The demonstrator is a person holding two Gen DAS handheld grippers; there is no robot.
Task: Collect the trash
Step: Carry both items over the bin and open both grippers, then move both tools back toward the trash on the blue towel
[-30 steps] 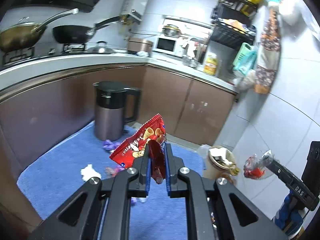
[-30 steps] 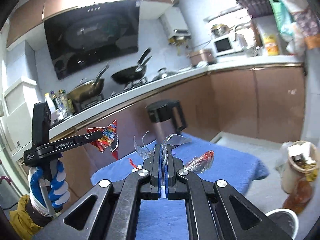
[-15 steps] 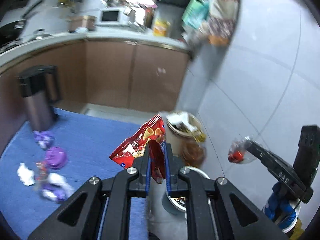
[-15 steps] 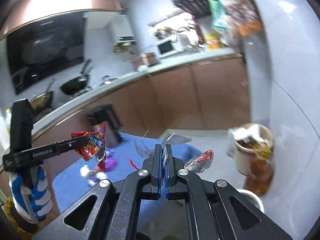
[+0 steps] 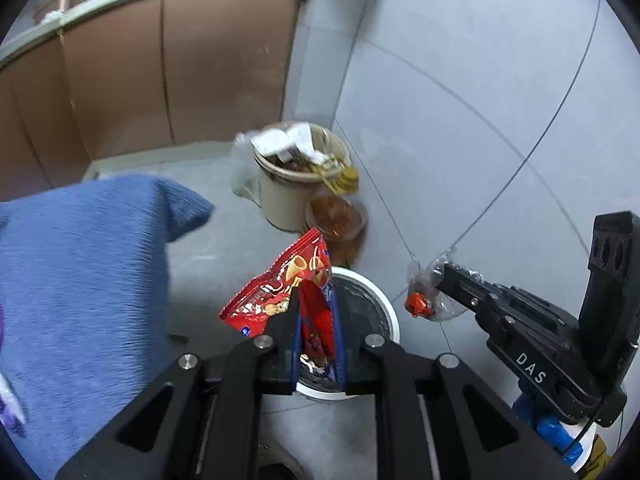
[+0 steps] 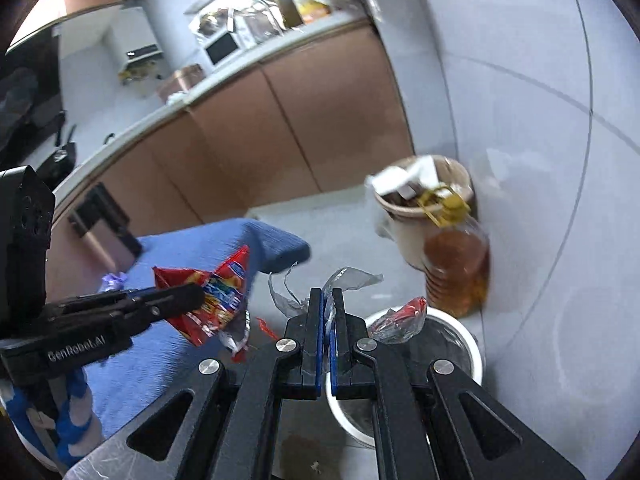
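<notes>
- two grippers, both loaded, both over the white bin (image 5: 390,312) with its dark liner.
- left gripper (image 5: 316,320): jaws clamped on the red snack bag (image 5: 280,292). glossy crinkled foil, flat pouch. long axis runs up and away from the fingers, serrated top edge pointing toward the beige bucket (image 5: 280,196). bag hangs above the near rim of the white bin.
- right gripper (image 6: 327,312): jaws pinched together on a clear plastic wrapper (image 6: 352,280). thin, crumpled film, a red scrap in one end. it spreads sideways across the fingertips, red end to the right over the bin.
- beige bucket stands on the floor against the grey tiled wall, round, stuffed with paper scraps.
- amber oil bottle (image 6: 456,272) just beside the bucket, ribbed plastic, between bucket and white bin.
- blue fuzzy cloth (image 5: 80,272) to the left, corner drooping.
</notes>
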